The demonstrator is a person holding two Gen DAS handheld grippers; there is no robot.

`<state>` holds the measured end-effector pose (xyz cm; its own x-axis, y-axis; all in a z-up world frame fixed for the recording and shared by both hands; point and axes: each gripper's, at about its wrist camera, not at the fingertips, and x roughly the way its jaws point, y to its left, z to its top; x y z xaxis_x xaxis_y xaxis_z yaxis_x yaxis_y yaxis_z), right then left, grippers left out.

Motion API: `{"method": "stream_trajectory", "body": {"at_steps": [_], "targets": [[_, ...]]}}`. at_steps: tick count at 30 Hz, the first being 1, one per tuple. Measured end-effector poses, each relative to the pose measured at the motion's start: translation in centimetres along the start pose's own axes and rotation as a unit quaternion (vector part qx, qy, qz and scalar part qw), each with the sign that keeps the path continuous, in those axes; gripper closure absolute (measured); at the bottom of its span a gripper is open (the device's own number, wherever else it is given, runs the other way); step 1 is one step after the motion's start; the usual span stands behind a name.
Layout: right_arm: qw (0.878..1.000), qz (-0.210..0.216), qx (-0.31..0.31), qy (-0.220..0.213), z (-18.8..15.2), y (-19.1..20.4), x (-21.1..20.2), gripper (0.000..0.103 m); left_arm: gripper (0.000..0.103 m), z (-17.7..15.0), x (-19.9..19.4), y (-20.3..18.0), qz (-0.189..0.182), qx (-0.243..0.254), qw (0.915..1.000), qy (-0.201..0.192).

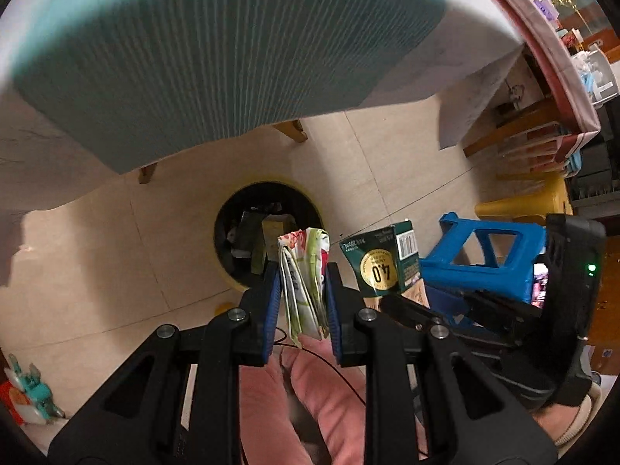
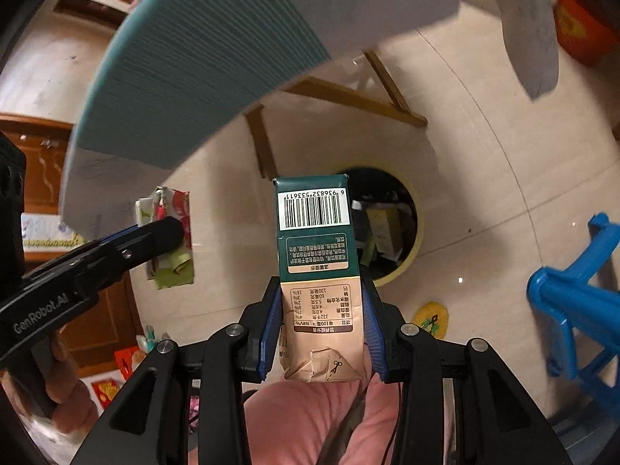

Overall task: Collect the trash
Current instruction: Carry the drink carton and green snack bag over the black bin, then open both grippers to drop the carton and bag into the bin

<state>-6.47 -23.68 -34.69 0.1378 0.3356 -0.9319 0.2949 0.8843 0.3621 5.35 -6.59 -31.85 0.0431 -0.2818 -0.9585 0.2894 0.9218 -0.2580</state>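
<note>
My left gripper (image 1: 303, 271) is shut on a flattened, crumpled wrapper (image 1: 304, 283) printed in white, green and red; it hangs above the floor just in front of a round yellow bin (image 1: 310, 195). The bin holds several discarded cartons. My right gripper (image 2: 321, 294) is shut on a green and tan drink carton (image 2: 316, 263) with a barcode at its top, held upright close to the same yellow bin (image 2: 416, 248). In the left wrist view the carton (image 1: 381, 265) shows to the right; in the right wrist view the wrapper (image 2: 172, 244) and left gripper (image 2: 170, 230) show at left.
A table with a teal ribbed mat (image 1: 217, 54) and grey cloth overhangs the floor beyond the bin, on wooden legs (image 2: 263, 143). A blue plastic stool (image 1: 488, 255) and a yellow stool (image 1: 531, 201) stand right. Pink-clad legs (image 1: 310, 399) sit below me.
</note>
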Motion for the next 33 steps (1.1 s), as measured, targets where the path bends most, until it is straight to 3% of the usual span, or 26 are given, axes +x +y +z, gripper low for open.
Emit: {"method": "stream_trajectory", "body": {"at_steps": [12, 14, 16, 22, 33], "targets": [[0.999, -0.027, 0.02, -0.014, 0.4, -3.1, 9.5, 0.064, 0.083, -0.4, 10.5, 1.5, 0.008, 0.044, 0.999, 0.004], [0.999, -0.029, 0.023, -0.017, 0.6, -3.4, 10.8, 0.064, 0.08, -0.5, 11.4, 2.2, 0.002, 0.039, 0.9992, 0.005], [0.999, -0.031, 0.023, -0.019, 1.1, -3.7, 11.6, 0.064, 0.06, -0.2, 12.3, 2.7, -0.003, 0.032, 0.9994, 0.007], [0.999, -0.033, 0.02, -0.02, 1.9, -4.6, 13.4, 0.064, 0.041, -0.2, 13.7, 4.5, -0.021, 0.0, 0.9998, 0.005], [0.999, -0.034, 0.014, -0.015, 2.5, -3.8, 14.2, 0.064, 0.041, -1.1, 12.0, 6.3, -0.004, -0.024, 0.9995, -0.018]]}}
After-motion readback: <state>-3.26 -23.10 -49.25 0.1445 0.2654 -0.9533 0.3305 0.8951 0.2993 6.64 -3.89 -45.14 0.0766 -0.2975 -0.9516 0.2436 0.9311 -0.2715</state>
